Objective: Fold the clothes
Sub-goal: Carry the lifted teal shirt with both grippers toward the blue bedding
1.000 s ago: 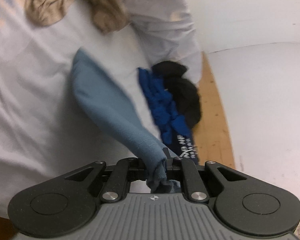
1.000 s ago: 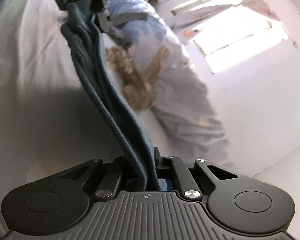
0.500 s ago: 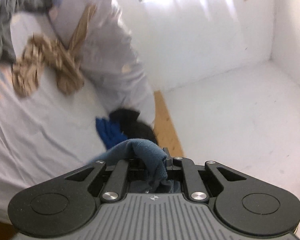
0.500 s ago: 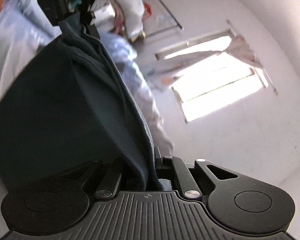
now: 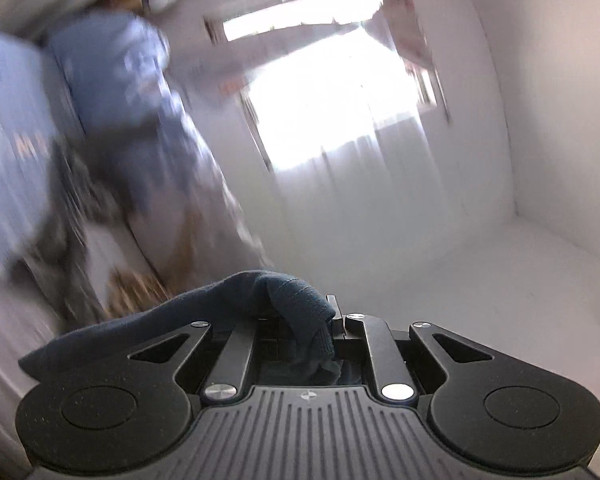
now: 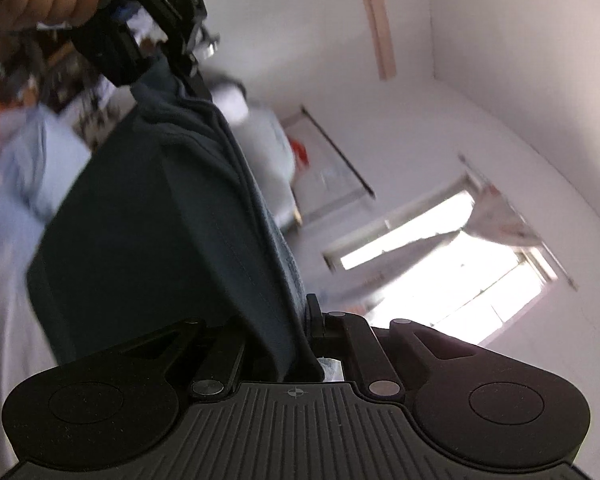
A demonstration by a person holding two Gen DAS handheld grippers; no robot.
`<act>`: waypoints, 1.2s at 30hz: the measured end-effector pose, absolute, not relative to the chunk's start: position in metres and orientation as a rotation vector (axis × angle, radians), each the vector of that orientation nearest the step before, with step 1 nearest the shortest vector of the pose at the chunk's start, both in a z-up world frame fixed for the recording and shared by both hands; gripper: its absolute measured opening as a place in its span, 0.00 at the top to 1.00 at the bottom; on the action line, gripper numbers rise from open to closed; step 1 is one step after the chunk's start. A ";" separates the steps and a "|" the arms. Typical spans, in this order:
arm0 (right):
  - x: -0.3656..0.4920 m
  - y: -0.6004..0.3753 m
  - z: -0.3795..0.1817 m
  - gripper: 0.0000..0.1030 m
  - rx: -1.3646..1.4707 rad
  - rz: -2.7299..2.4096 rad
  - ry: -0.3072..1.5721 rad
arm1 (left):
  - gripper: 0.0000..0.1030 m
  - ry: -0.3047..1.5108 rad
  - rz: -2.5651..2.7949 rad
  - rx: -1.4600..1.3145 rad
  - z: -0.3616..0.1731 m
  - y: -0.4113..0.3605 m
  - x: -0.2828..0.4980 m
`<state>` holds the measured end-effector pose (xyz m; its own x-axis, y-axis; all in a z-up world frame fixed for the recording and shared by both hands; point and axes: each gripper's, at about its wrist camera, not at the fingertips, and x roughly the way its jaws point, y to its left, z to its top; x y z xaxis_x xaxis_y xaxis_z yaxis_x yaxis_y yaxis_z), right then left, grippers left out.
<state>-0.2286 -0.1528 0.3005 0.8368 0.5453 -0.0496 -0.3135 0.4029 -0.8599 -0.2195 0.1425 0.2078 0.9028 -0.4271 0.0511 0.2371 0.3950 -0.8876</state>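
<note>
Shirt (image 6: 148, 240), dark blue, hangs in the air between both grippers, clear of the bed (image 6: 4, 320). Left gripper (image 5: 332, 320) and right gripper (image 6: 306, 320) each pinch a bunched edge, likely to spread the cloth flat before folding.

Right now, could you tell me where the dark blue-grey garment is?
The dark blue-grey garment hangs stretched between the right gripper, bottom centre, and the left gripper, upper left in the right wrist view.

1. The garment (image 6: 148, 216) is dark blue-grey, plain, with no pattern.
2. Both tools, left (image 5: 332, 316) and right (image 6: 312, 320), are black.
3. The walls (image 5: 540, 100) are white.
4. The bedding (image 6: 24, 168) is pale blue.
</note>
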 end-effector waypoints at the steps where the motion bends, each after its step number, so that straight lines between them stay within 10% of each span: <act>1: -0.230 -0.139 0.303 0.92 -1.006 0.574 -0.268 | 0.85 0.179 -0.393 -1.075 0.212 0.157 -0.225; 21: -0.161 0.100 0.292 0.92 -0.681 1.048 -0.203 | 0.86 0.071 0.120 -1.004 0.239 0.360 -0.254; 36: 0.042 0.186 0.190 0.92 -0.470 1.084 0.311 | 0.86 0.354 0.240 -0.998 0.141 0.443 -0.063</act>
